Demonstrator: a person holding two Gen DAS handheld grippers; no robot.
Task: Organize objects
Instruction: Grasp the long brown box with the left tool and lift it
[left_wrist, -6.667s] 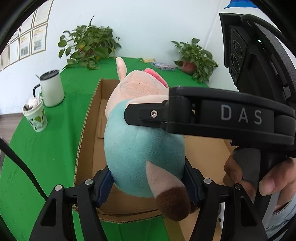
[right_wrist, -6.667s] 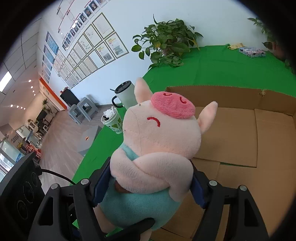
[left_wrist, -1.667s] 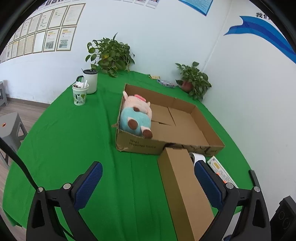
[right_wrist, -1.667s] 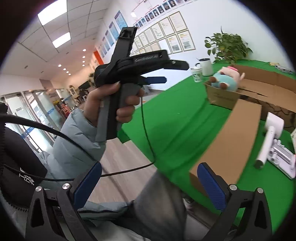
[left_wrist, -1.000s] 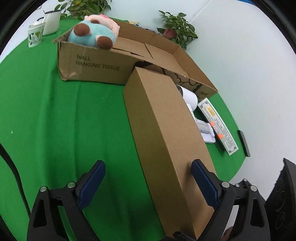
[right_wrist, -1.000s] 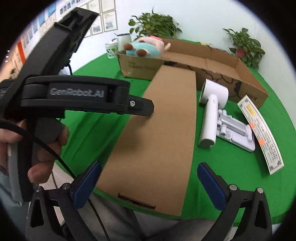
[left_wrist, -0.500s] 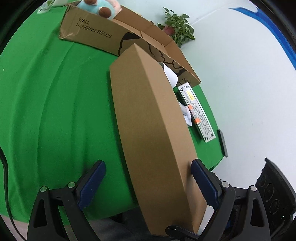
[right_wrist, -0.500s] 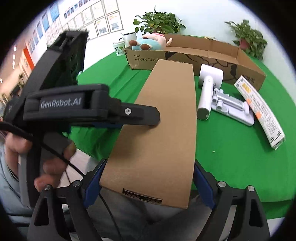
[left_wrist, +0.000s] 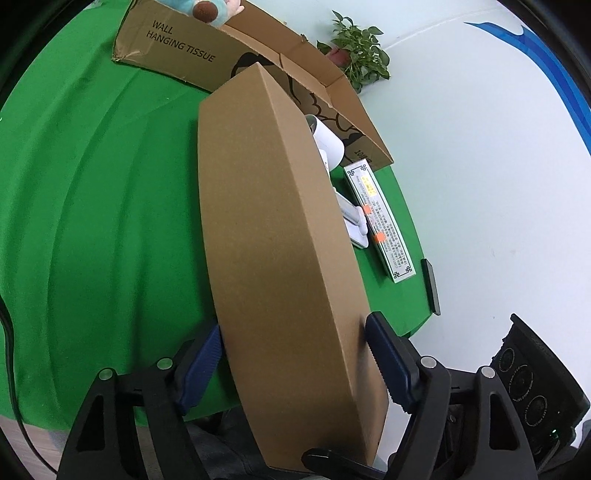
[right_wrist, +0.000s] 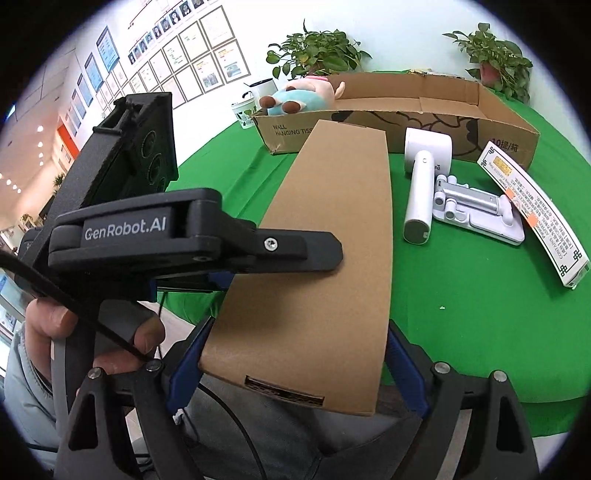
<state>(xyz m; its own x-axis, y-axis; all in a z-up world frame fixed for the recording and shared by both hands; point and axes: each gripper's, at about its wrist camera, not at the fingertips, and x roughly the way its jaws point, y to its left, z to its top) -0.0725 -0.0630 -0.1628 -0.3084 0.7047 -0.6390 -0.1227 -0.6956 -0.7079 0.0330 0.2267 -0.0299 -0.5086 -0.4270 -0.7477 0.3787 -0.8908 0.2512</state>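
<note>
**Both tools clamp the long carton**

The left tool (left_wrist: 293, 363) and right tool (right_wrist: 293, 363) each press their blue ribbed pads against opposite sides of a long, flat, matte brown cardboard carton (right_wrist: 332, 240), near its end overhanging the green-clothed table (left_wrist: 92, 203). Beside it lie a smooth white dryer (right_wrist: 424, 177) and a slim printed box (right_wrist: 532, 210). Beyond, an open corrugated tray (right_wrist: 424, 110) holds a plush pig (right_wrist: 299, 98).

Both views are bright and evenly lit, seemingly from ceiling lights (right_wrist: 38, 129) overhead. Shadows on the green bench (left_wrist: 92, 192) are soft. Fisheye distortion bows the long cardboard box (left_wrist: 273, 229) and blackens the corners. Focus holds sharp, without glare.
</note>
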